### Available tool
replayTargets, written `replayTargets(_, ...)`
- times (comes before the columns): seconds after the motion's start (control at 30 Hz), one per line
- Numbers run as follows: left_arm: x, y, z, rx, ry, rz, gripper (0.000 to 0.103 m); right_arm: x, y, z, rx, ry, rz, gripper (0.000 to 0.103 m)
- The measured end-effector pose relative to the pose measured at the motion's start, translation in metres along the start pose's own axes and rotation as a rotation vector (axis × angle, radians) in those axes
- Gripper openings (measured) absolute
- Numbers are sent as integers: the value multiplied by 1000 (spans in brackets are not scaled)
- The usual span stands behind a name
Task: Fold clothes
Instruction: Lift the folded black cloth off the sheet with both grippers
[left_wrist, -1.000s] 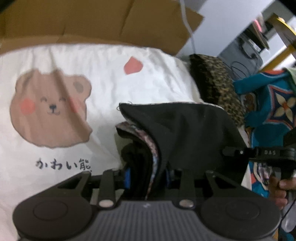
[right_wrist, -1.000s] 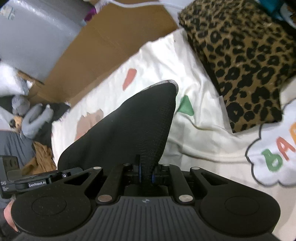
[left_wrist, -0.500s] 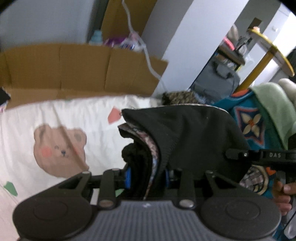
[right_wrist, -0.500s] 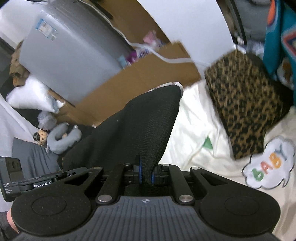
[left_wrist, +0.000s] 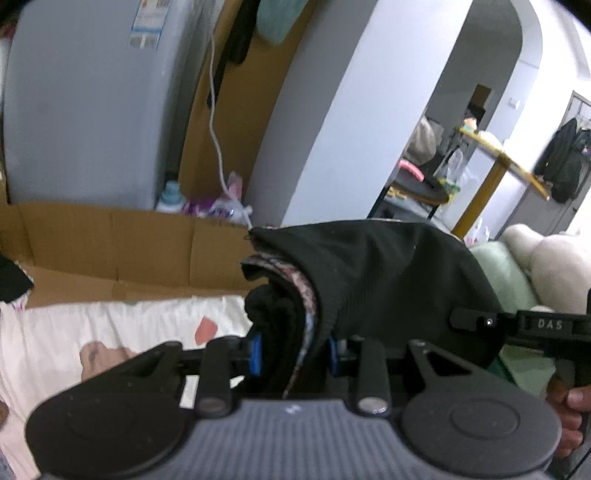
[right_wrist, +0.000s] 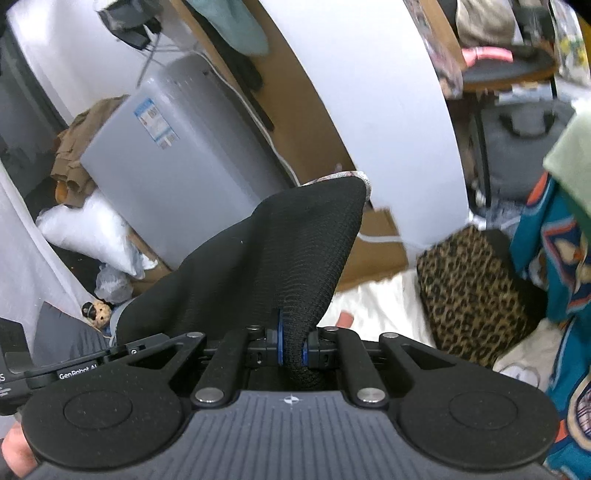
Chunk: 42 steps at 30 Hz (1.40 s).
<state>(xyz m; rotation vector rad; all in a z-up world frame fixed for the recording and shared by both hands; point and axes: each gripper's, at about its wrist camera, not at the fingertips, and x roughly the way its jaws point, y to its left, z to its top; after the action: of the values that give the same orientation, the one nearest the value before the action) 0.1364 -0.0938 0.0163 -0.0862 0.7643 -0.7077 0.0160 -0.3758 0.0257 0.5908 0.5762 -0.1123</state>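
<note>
left tongs (left_wrist: 293, 350) clenched on bunched edge of black garment (left_wrist: 373, 280); right tongs (right_wrist: 293, 349) clenched on its other corner (right_wrist: 258, 258). garment held aloft between both, above white bear-print sheet (left_wrist: 122, 321). leopard-print bundle (right_wrist: 469, 291) beyond. judged step: carrying mid-fold; next needs level lowering onto sheet.

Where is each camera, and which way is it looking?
Left wrist: on the left gripper, facing the fridge and doorway; the person's right hand shows.
Right wrist: on the right gripper, facing the fridge and leopard cloth; a bit of hand shows at bottom left.
Both show the black garment, clamped by both grippers.
</note>
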Motion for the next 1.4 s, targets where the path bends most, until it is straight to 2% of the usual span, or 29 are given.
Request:
replayTargets(0.17, -25, -16, 14, 14, -28, -5, 34, -35, 25, 9, -43, -39, -3, 8)
replayTargets(0.3, -44, -28, 24, 25, -46, -9, 34, -51, 34, 14, -24, -58, 1, 8)
replayTargets(0.77, -61, -60, 21, 35, -103, -57, 34, -91, 44, 31, -106, -115, -41, 8)
replayTargets(0.97, -52, -73, 19, 29, -149, -91, 34, -104, 27, 33, -116, -146, -52, 8)
replayTargets(1.4, -5, -118, 28, 64, -154, -138, 34, -106, -33, 66, -111, -200, -130, 8)
